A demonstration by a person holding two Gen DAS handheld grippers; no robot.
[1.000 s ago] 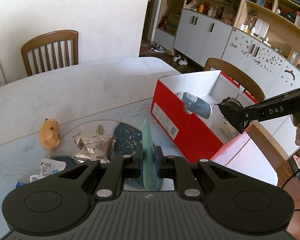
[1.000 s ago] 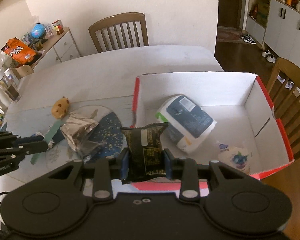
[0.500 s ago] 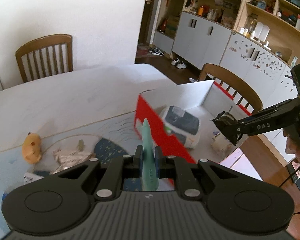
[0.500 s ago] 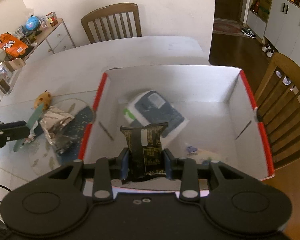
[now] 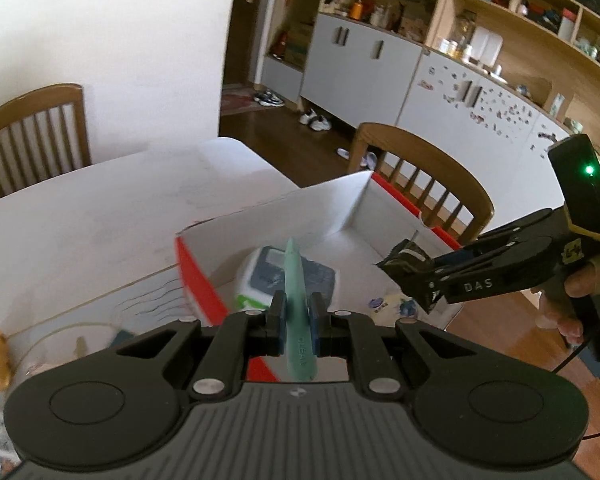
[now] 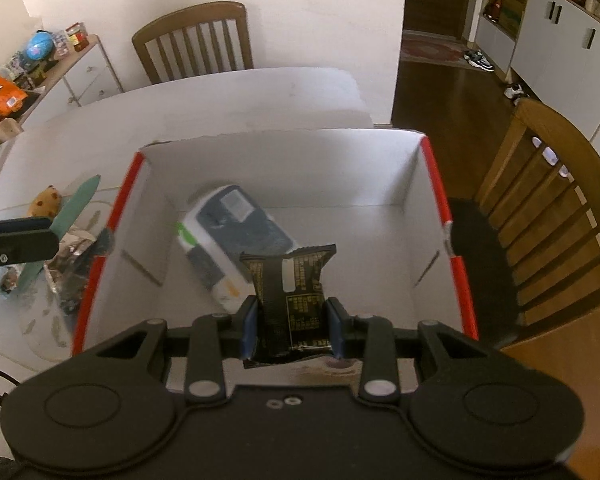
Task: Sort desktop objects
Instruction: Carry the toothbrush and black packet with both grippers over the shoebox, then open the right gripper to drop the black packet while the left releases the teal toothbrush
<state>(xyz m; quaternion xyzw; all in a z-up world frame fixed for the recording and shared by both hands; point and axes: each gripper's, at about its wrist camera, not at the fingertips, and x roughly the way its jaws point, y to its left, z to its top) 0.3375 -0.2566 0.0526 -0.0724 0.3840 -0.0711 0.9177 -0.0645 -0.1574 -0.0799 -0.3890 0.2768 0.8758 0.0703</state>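
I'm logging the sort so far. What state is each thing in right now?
Left tool: shut on the green stick.
Right tool: shut on the black packet, held over the box.
Red box: open, no lid on.
White and blue pack: lying in the box.
Foil wrapper: crumpled, on the table outside the box.
Yellow toy: on the table, not yet boxed.
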